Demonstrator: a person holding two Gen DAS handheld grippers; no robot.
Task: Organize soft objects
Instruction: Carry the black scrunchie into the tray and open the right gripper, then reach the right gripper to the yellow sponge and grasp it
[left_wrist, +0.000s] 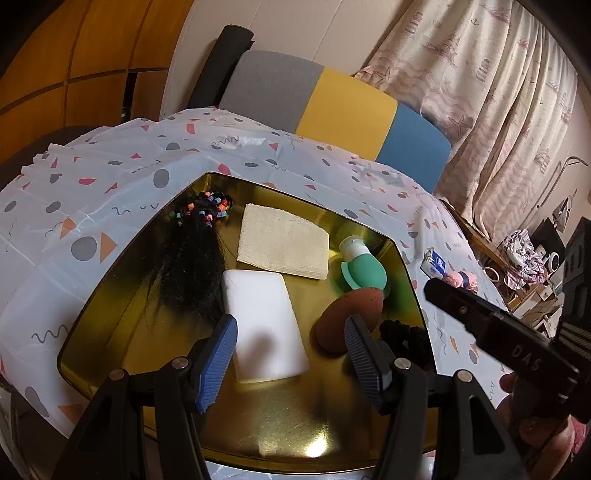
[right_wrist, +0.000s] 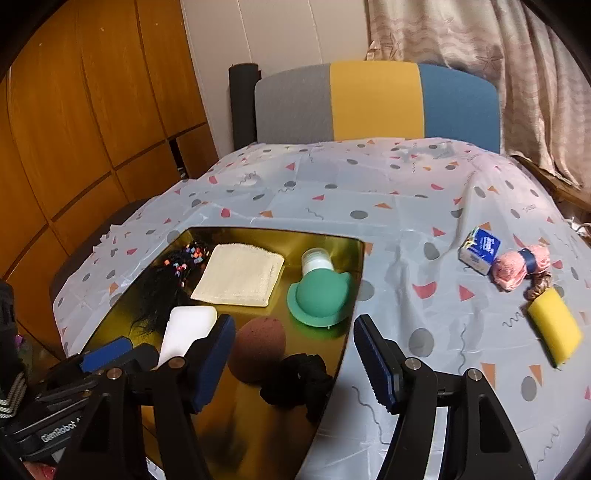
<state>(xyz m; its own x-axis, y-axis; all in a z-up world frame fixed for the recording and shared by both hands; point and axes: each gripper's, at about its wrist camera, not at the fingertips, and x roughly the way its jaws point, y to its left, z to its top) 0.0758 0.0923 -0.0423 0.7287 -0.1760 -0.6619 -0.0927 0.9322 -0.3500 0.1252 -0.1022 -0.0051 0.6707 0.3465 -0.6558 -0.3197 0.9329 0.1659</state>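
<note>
While both grippers, left gripper (left_wrist: 291, 354) and right gripper (right_wrist: 293, 363), hover with jaws spread and empty, a black scrunchie (right_wrist: 295, 380) lies at the gold tray's (right_wrist: 258, 435) five o'clock corner.

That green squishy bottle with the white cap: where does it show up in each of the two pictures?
Left wrist view: the green bottle lies right of centre, near the gold tray's right edge, just right of the cream cloth.
Right wrist view: the bottle sits at centre, by the tray's right edge, again right of the cloth.
Shared landmark: the brown egg-shaped sponge just in front of it.
</note>
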